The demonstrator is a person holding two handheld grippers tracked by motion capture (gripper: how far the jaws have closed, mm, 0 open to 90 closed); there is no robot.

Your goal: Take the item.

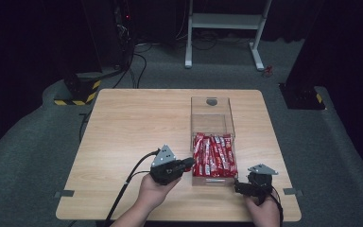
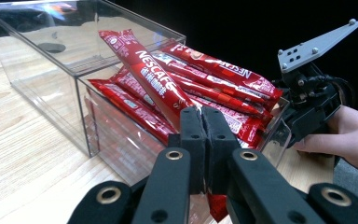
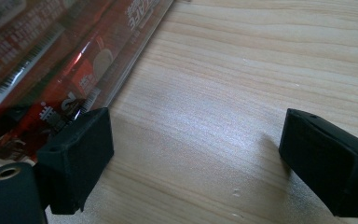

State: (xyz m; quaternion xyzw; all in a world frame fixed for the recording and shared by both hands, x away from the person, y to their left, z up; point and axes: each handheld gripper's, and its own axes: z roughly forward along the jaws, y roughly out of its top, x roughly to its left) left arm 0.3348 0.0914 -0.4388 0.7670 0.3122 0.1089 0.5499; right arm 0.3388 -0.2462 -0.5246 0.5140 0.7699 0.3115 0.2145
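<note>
Red sachet (image 2: 156,86) pinched in closed left tongs (image 2: 206,122); right tongs (image 3: 196,154) wide open, empty

Left hand (image 1: 153,188) comes in from the bottom edge, palm cupped under the black two-jaw left gripper (image 1: 187,164), which points right, jaws pressed tight together on a red packet end. Right hand (image 1: 263,208) sits low at the near corner, its black right gripper (image 3: 196,154) tipped downward, jaws spread wide apart.

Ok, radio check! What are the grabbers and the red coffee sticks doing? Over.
Left gripper shut on one red Nescafe stick, its end lifted above the pile. Right gripper open, beside the clear box. Nothing in the way.
</note>
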